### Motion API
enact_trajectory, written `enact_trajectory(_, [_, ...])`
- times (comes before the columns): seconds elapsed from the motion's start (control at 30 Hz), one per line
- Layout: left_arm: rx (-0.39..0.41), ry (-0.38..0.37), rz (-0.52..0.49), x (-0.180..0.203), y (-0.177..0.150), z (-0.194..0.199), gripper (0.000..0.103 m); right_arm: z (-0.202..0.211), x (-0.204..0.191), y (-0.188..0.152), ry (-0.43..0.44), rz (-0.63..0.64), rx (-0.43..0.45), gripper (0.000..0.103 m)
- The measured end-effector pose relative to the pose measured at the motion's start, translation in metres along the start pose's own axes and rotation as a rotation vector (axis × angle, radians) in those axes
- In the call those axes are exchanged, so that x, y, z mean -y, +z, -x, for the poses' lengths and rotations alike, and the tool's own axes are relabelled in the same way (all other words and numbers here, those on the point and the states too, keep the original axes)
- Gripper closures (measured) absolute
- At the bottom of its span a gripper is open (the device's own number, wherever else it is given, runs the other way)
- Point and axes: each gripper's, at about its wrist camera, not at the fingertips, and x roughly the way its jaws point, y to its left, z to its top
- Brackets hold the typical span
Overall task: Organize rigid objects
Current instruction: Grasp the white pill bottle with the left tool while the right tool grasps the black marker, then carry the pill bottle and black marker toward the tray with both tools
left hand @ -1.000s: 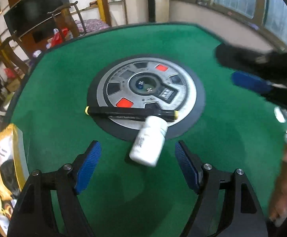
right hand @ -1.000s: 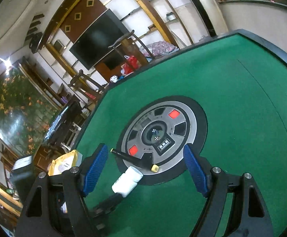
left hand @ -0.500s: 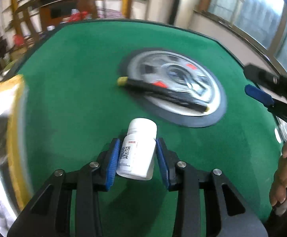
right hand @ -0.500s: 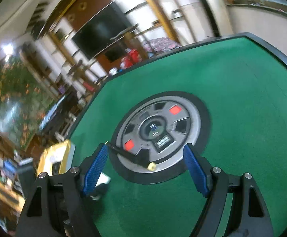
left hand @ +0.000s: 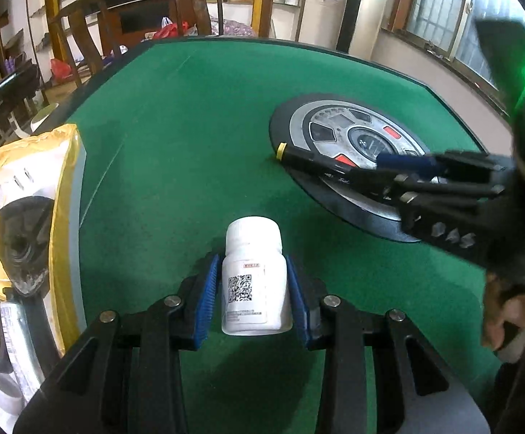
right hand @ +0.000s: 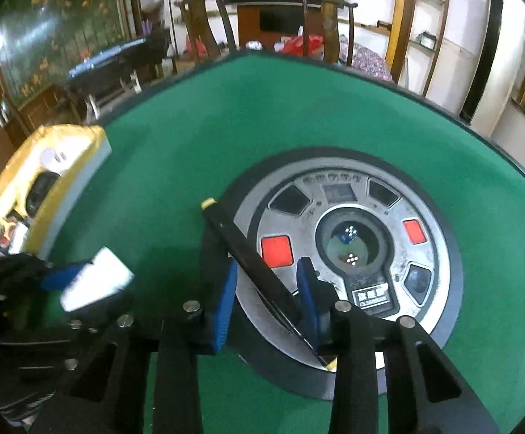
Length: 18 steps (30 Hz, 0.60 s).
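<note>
Left gripper [left hand: 251,289]: clamping a white pill bottle [left hand: 253,278] above the green table [left hand: 190,126]. Right gripper [right hand: 267,289]: jaws just closing around a black marker [right hand: 251,264] lying across the round centre console [right hand: 352,253]; pad contact unclear. Yellow bag [left hand: 27,199] sitting at the table's left.

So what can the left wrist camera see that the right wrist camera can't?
Only the left wrist view shows the QR code label on the white bottle, sharp between the left gripper jaws, and a hand.

Only the right wrist view shows the dice in the round centre panel, and the right gripper jaws, which have just been closing, around the black marker.

Both show the green table, the marker, the bottle and the yellow bag.
</note>
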Motion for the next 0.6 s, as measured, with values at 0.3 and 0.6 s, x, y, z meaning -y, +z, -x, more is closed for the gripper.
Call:
enact_trajectory(0.3, [0.002,0.009,-0.016,0.004,0.000,-0.002,0.069,0.014,0.003,-0.023,-0.023,-0.047,-0.013,0.090])
enact_trajectory(0.6, [0.001,-0.022,-0.024,0.006,0.003,-0.003,0.069,0.039,-0.015,-0.053,-0.024,-0.069,-0.056,0.090])
